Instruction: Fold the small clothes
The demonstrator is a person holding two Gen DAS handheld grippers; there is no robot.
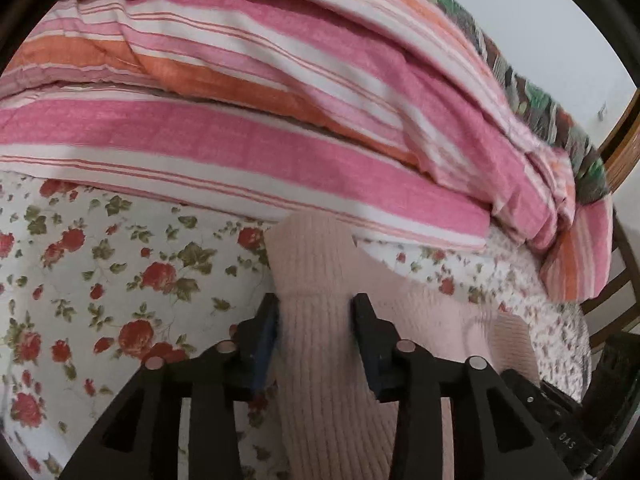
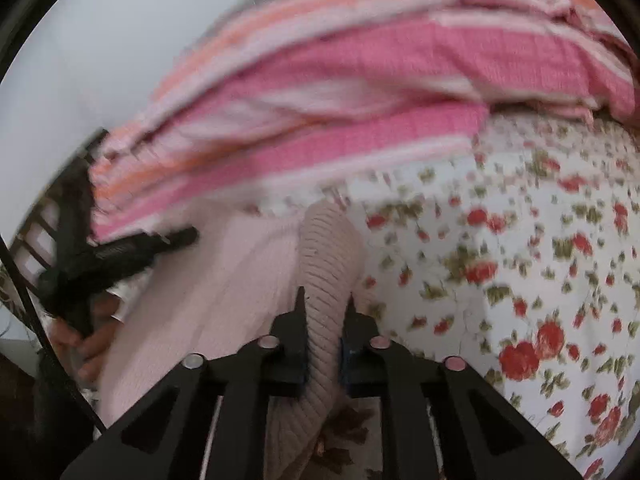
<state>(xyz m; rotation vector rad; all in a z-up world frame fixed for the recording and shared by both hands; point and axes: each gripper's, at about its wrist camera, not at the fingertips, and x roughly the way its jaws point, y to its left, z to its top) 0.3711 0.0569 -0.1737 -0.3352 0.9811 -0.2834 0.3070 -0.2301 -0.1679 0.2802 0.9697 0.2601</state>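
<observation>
A small pale pink ribbed knit sweater [image 1: 424,320] lies on a floral bedsheet [image 1: 100,280]. My left gripper [image 1: 314,304] is shut on one ribbed sleeve [image 1: 312,256], which sticks out past the fingertips. My right gripper [image 2: 324,300] is shut on the other ribbed sleeve [image 2: 328,240], bunched between the fingers. The sweater body [image 2: 208,292] spreads to the left in the right wrist view, where the left gripper [image 2: 120,256] also shows. The right wrist view is blurred by motion.
A folded pink, white and orange striped quilt [image 1: 280,92] lies across the bed behind the sweater, also in the right wrist view [image 2: 340,80]. A wooden bed frame [image 1: 616,280] shows at the far right. A white wall [image 2: 100,40] is beyond.
</observation>
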